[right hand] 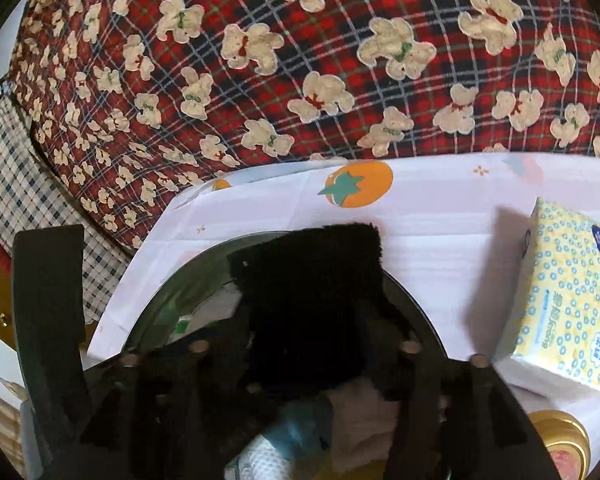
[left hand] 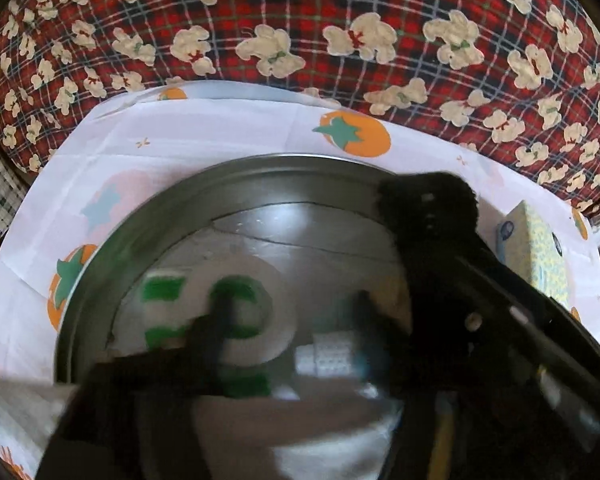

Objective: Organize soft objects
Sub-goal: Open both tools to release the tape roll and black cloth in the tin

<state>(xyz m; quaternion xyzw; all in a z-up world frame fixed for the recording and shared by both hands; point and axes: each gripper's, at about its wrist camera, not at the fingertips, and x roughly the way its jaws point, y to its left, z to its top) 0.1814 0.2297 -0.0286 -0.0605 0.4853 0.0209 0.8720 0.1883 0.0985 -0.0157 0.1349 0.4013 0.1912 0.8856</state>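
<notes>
A round metal basin (left hand: 148,216) stands on a white cloth with orange fruit print (left hand: 220,128). Its shiny inside reflects white and green shapes. In the left wrist view one black finger (left hand: 428,208) reaches over the basin's far right rim and the other finger (left hand: 204,340) lies low over the basin, with white soft goods (left hand: 332,436) below them. In the right wrist view the basin (right hand: 168,292) is under my right gripper (right hand: 188,276), which stands wide open, its right finger (right hand: 312,280) over the basin. White and teal soft items (right hand: 300,436) lie beneath. A yellow tissue pack (right hand: 564,300) lies right of the basin.
A red plaid bedspread with bear print (right hand: 300,60) lies behind the cloth. A checked cloth (right hand: 12,184) is at the left. The tissue pack also shows in the left wrist view (left hand: 540,248). A gold lid (right hand: 560,440) sits at the lower right.
</notes>
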